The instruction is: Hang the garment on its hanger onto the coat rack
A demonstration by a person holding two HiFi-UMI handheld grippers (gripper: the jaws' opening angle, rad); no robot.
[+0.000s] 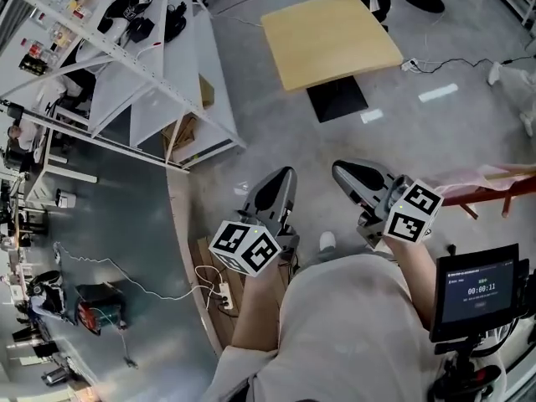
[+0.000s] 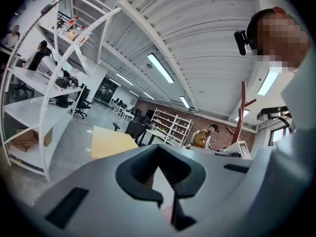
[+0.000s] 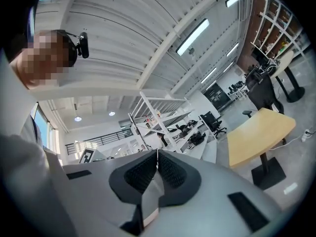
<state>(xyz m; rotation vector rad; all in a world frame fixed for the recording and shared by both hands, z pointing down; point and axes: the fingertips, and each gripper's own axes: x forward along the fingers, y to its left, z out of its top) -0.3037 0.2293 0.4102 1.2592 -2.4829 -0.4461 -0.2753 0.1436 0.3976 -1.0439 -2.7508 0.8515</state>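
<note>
In the head view both grippers are held close in front of the person's body and point away over the grey floor. The left gripper [image 1: 287, 172] is shut with nothing between its pads; its own view shows the dark jaws [image 2: 159, 154] meeting at the tips. The right gripper [image 1: 339, 167] is shut and empty as well, its ribbed pads touching in its own view [image 3: 157, 154]. A pale pink garment [image 1: 494, 177] lies over a red bar [image 1: 469, 196] at the right edge, apart from both grippers. A red coat rack pole [image 2: 242, 107] with branching arms stands far off to the right.
A yellow table [image 1: 329, 38] on a black foot stands ahead. White shelving [image 1: 142, 82] runs along the left. A power strip with cable [image 1: 224, 291] lies near the person's feet. A small screen on a stand [image 1: 477, 290] is at the lower right. A person [image 2: 202, 136] sits in the distance.
</note>
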